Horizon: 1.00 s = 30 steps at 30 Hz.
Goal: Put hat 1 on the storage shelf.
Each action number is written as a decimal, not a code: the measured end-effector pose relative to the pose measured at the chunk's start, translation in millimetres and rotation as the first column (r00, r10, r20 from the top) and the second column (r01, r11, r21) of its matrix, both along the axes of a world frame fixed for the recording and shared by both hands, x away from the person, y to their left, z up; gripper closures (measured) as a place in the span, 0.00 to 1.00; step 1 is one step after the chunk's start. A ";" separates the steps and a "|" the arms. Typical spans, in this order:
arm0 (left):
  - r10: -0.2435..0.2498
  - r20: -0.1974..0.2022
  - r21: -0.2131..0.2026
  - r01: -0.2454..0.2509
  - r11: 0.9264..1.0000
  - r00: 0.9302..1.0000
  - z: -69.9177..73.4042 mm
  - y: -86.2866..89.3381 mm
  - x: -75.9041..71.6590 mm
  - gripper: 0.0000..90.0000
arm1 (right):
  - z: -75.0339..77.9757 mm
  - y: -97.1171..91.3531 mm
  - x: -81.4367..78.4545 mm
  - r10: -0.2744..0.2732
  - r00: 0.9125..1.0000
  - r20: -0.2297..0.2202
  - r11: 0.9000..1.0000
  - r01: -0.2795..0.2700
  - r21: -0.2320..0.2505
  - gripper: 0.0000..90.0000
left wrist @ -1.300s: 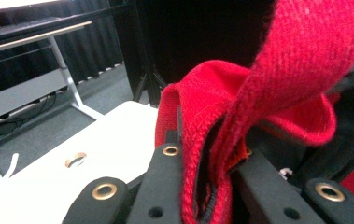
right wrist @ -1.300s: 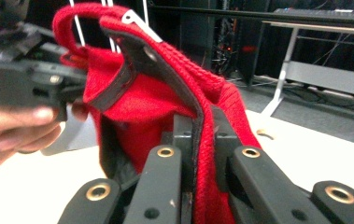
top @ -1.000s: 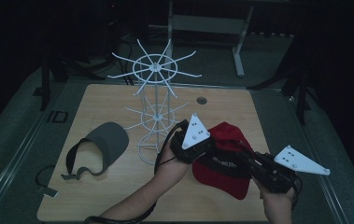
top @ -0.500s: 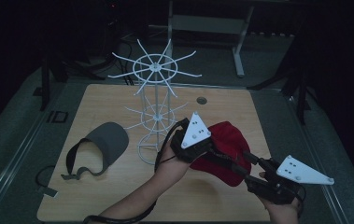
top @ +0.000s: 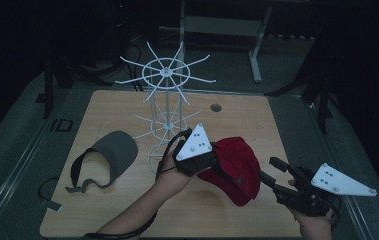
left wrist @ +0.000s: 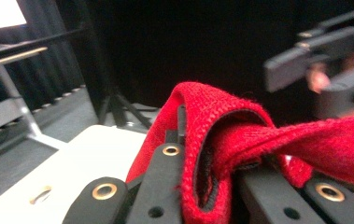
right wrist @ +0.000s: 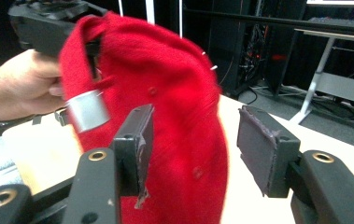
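Near the worktop's front right corner, the left tool [top: 212, 162] is gripping the red cap [top: 234, 172] aloft; the right tool [top: 272, 175] is newly opened, releasing it for hanging on the white rack [top: 164, 100].

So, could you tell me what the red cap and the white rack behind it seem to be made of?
The red cap looks like a fuzzy woven fabric, perhaps wool or brushed cotton: matte nap, soft folds, stitched eyelets and a shiny metal-looking strap buckle. The white rack appears to be thin metal wire with a smooth white coating, judging by its slender, rigid curved spokes.
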<state>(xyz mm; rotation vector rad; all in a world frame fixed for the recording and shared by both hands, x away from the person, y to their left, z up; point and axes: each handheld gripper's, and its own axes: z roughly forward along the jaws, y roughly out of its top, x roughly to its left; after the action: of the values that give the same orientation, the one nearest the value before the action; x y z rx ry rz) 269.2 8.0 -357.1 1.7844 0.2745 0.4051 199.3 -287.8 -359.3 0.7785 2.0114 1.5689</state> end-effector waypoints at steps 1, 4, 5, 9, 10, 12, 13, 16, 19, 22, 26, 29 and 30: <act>-0.004 0.001 0.007 0.004 1.000 1.000 -0.6 0.7 0.1 1.00 | 0.1 0.2 2.8 0.007 1.000 -0.008 1.000 -0.007 -0.006 0.51; -0.043 -0.007 0.025 0.043 0.999 0.999 -2.0 3.1 0.1 1.00 | 0.0 1.8 9.1 0.023 1.000 -0.018 1.000 -0.023 -0.020 0.52; -0.060 -0.014 0.026 0.061 0.998 0.998 -2.0 3.6 -0.1 1.00 | 0.0 2.9 11.4 0.033 0.999 -0.022 0.999 -0.033 -0.020 0.52; -0.100 -0.004 0.025 0.100 0.995 0.995 0.9 4.2 -4.4 1.00 | 1.6 10.1 17.5 0.078 0.997 -0.031 0.996 -0.079 -0.034 0.55; -0.110 -0.003 0.028 0.110 0.994 0.994 1.8 4.0 -4.8 1.00 | 2.6 12.5 18.8 0.094 0.995 -0.029 0.995 -0.096 -0.043 0.56; -0.127 0.003 0.032 0.127 0.991 0.992 3.3 2.5 -6.9 1.00 | 4.3 15.7 19.9 0.102 0.995 -0.023 0.993 -0.103 -0.055 0.57; -0.139 0.002 0.035 0.139 0.990 0.990 3.8 1.9 -6.9 1.00 | 5.6 17.6 20.5 0.108 0.994 -0.016 0.992 -0.109 -0.065 0.57; -0.154 0.008 0.037 0.154 0.987 0.988 4.2 -1.6 -9.0 1.00 | 7.3 20.3 22.2 0.128 0.992 -0.015 0.989 -0.128 -0.080 0.64; -0.161 0.008 0.043 0.161 0.986 0.987 4.3 -4.3 -10.2 1.00 | 5.3 21.3 21.5 0.144 0.989 -0.017 0.985 -0.145 -0.089 0.69; -0.169 0.003 0.048 0.168 0.985 0.986 3.6 -6.2 -10.4 1.00 | 4.9 20.6 19.6 0.151 0.988 0.000 0.983 -0.150 -0.104 0.70; -0.176 0.002 0.047 0.176 0.983 0.984 3.6 -8.2 -10.5 1.00 | 5.3 22.1 19.8 0.165 0.986 0.019 0.979 -0.161 -0.128 0.68; -0.171 -0.004 0.039 0.171 0.984 0.985 3.7 -8.1 -8.9 1.00 | 5.3 24.6 20.6 0.175 0.984 0.022 0.975 -0.171 -0.140 0.73; -0.170 -0.005 0.038 0.170 0.985 0.985 3.6 -8.2 -8.5 1.00 | 5.3 25.3 20.6 0.177 0.984 0.021 0.974 -0.172 -0.144 0.78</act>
<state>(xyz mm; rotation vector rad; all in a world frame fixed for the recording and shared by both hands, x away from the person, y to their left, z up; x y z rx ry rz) 260.7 -0.1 -353.5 1.8292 0.1147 0.2887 219.9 -262.4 -354.0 0.5296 2.1893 1.5003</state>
